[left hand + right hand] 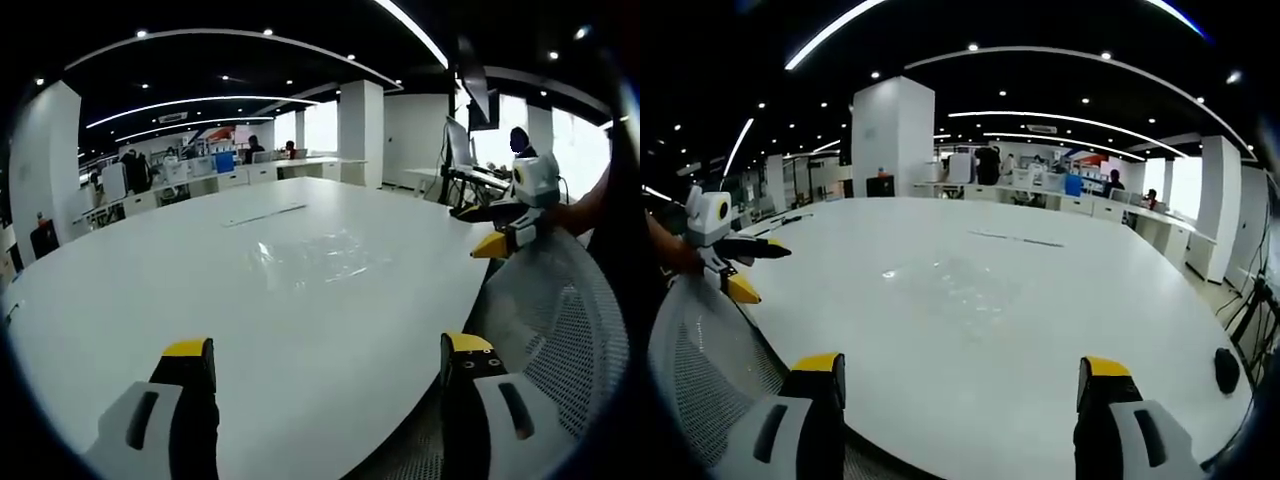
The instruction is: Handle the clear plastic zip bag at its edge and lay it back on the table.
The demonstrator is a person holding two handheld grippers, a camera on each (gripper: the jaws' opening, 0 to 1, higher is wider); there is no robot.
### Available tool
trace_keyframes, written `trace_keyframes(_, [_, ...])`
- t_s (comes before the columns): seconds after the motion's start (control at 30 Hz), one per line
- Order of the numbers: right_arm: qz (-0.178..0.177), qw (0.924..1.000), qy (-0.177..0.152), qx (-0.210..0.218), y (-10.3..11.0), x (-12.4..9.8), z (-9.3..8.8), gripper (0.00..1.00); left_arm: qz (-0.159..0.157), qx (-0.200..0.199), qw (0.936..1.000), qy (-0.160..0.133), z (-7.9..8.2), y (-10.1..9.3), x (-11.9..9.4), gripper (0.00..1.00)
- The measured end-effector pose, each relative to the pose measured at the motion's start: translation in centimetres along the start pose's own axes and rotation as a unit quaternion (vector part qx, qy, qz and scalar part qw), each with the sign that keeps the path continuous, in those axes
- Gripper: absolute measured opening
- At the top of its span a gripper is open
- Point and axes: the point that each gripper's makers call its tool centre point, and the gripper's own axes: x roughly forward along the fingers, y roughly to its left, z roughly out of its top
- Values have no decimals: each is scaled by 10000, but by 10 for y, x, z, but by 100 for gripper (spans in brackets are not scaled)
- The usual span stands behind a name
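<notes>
The clear plastic zip bag (pixel 315 255) lies flat on the white table (pixel 150 290), faint and glossy, near the table's middle. My left gripper (pixel 328 348) is open over the near edge, well short of the bag, with nothing between its yellow-tipped fingers. My right gripper (pixel 486 230) comes in from the right, off the table's rim, jaws apart. In the right gripper view the bag (pixel 960 275) again lies ahead on the table (pixel 1120 300). There the right gripper (pixel 960 365) is open and empty, and the left gripper (pixel 753 270) hangs at the left edge.
A grey mesh chair back (pixel 560 330) stands against the table's near edge between both grippers, also the chair (pixel 700 370). A thin strip (pixel 265 215) lies beyond the bag. A small black round object (pixel 1227 370) sits off the table's right. Desks and people are far behind.
</notes>
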Motion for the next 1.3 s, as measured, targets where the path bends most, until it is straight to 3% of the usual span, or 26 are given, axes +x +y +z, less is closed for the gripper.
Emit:
trace_keyframes(0.5, [40,10000,74,13,3,0,-1,96,2,11,10000,-18,16,-14,-1,93])
trace_keyframes(1.3, [25,9999,61,124,2,-1,-1,96,-2,10,10000,-34,12,-7,-3,92])
